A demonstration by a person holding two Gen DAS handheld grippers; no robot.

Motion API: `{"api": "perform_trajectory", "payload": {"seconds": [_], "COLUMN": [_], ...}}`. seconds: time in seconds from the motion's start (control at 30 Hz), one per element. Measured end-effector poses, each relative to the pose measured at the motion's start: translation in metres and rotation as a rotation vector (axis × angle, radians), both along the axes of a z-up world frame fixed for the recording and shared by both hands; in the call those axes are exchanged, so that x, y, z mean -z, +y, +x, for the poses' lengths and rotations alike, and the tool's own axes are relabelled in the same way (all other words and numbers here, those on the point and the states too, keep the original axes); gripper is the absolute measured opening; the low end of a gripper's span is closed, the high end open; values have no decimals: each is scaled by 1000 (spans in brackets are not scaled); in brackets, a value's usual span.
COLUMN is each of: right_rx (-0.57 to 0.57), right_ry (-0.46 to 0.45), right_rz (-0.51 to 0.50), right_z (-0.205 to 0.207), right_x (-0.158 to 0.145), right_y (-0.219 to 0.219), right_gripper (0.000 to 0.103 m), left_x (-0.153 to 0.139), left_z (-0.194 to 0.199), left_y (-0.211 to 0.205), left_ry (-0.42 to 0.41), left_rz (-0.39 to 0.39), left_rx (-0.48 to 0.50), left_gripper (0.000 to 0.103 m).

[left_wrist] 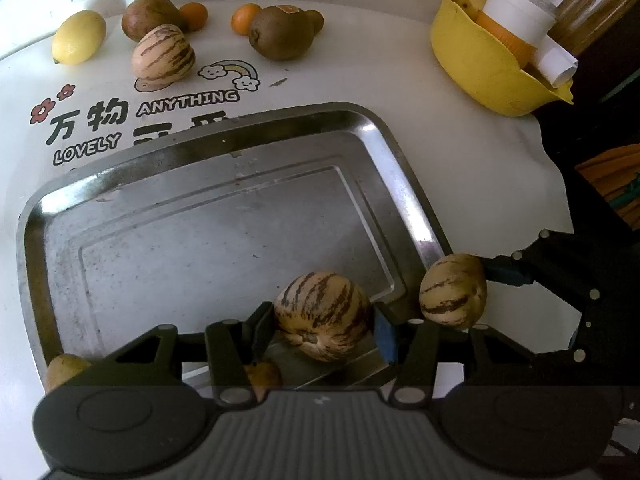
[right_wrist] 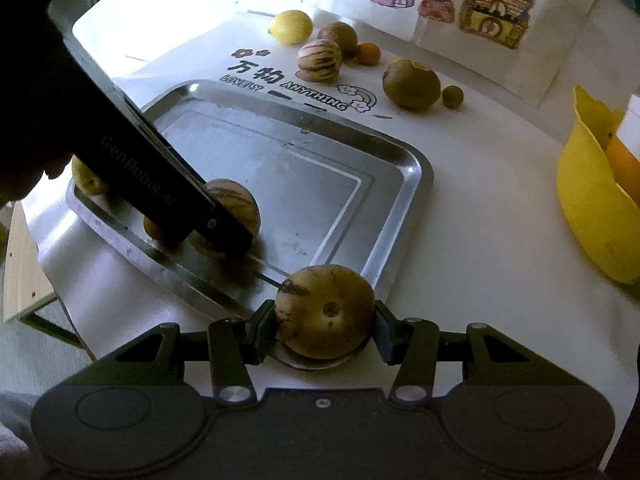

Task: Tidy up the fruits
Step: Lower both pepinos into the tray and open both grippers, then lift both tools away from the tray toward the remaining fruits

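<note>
A steel tray point(left_wrist: 208, 152) lies on the white table; it also shows in the right wrist view point(right_wrist: 400, 168). My left gripper point(left_wrist: 324, 320) is shut on a striped melon point(left_wrist: 324, 314) over the tray's near right corner. My right gripper point(right_wrist: 325, 316) is shut on a second striped melon point(right_wrist: 325, 312) at the tray's near corner; that melon also shows in the left wrist view point(left_wrist: 454, 290). Two small yellow fruits point(right_wrist: 86, 178) lie at the tray's near edge, partly hidden by the left gripper's body.
At the table's far side lie a lemon point(left_wrist: 78, 38), a third striped melon point(left_wrist: 163, 53), two brown fruits point(left_wrist: 280, 32), and small oranges point(left_wrist: 245, 19). A yellow bowl point(left_wrist: 480, 68) with a white cup stands at the right. A printed box point(right_wrist: 492, 12) stands behind.
</note>
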State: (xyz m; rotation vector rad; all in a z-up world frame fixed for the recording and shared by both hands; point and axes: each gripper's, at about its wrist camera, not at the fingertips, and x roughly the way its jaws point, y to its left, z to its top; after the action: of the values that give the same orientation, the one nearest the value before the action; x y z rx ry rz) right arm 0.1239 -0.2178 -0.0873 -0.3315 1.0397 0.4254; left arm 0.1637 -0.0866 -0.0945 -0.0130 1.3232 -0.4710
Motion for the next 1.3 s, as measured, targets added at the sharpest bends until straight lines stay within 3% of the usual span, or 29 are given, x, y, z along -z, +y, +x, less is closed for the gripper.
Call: {"api": "perform_trajectory", "payload": {"seconds": [0.6,0.83,1.0,1.13,1.3], "right_rx": [-92,-37,7,51,126], "right_ry": [-9,-4,-13,-34,-55], "right_rz": [-24,-12,-18,-19,7], "right_z": [0,-2,-14,-33,-52], "right_x": [2,0,-9,-25,-47], "right_y": [1,-4,-5,-1,6], "right_gripper": [53,54,61,73,83], "left_x": [0,-3,-20,-35,-50], "left_z": [2,-3,-18,-34,-58], "left_y": [-1,6,13,20,33], "left_ry": [24,60,22,-1,-22], "left_rz": [17,-5,-33,-55,-50], "left_rx": [-49,-108,-135,-162,-184], "left_gripper": [57,58,62,67,80]}}
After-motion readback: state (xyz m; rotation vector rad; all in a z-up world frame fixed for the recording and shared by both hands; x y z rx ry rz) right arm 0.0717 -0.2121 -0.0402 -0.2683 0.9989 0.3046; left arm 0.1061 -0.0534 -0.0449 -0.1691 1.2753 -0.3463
